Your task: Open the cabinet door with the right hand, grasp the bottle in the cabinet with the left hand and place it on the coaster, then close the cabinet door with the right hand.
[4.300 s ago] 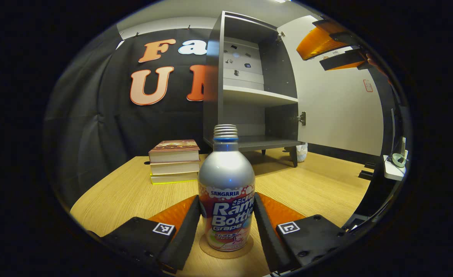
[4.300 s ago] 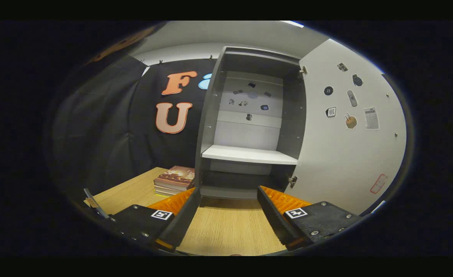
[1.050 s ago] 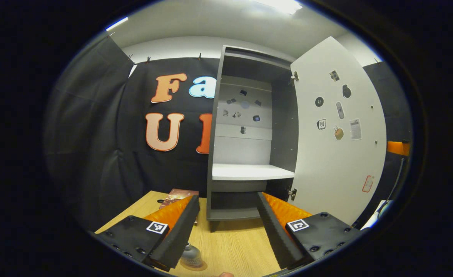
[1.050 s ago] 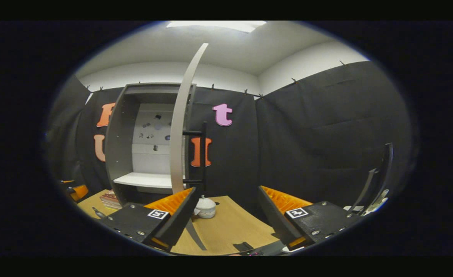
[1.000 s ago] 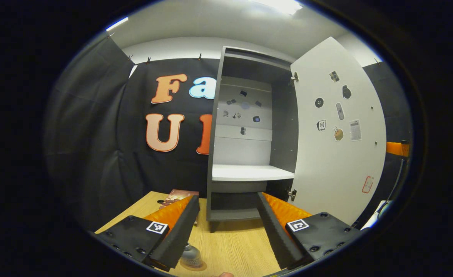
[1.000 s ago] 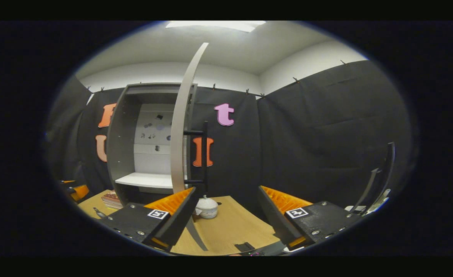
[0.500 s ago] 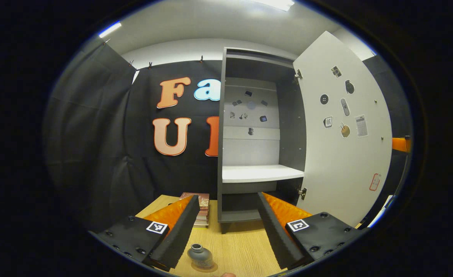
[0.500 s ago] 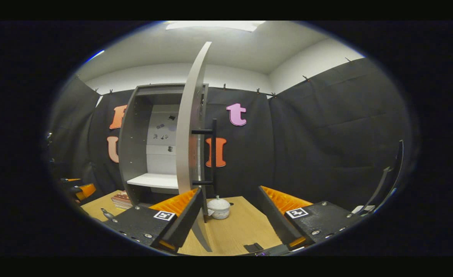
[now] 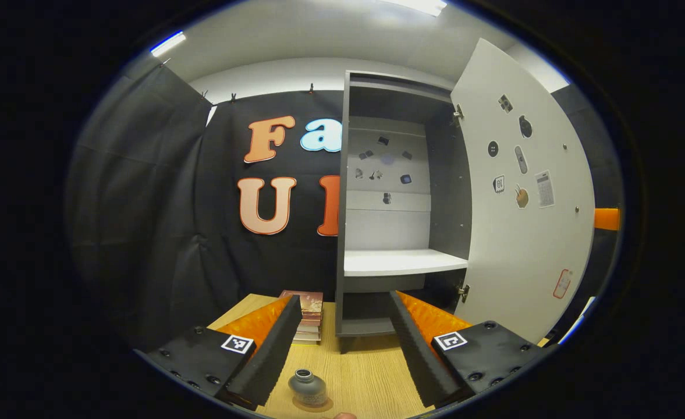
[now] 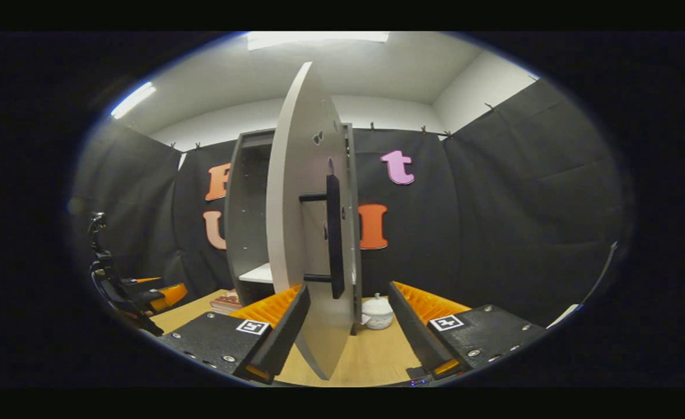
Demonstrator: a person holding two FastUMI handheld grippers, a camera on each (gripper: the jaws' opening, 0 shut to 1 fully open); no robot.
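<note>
The silver bottle [image 9: 309, 389] stands upright on the round coaster [image 9: 326, 404] on the wooden table, low between the fingers of my left gripper [image 9: 343, 299], which is open and apart from it. The grey cabinet [image 9: 397, 174] stands with its white door [image 9: 522, 203] partly swung out. In the right gripper view I face the door's outer side [image 10: 304, 233] with its black bar handle [image 10: 334, 235]. My right gripper [image 10: 348, 288] is open, and the door's lower part reaches down between its fingers, close to the left one.
A stack of books [image 9: 308, 314] lies left of the cabinet's foot. A small white lidded pot [image 10: 376, 312] sits on the table behind the door. The left gripper [image 10: 150, 294] shows far left in the right gripper view. The white shelf [image 9: 403, 262] is bare.
The door has swung toward the cabinet, turning its handle side to my right gripper, which moved closer. My left gripper drew back a little, so more of the bottle shows.
</note>
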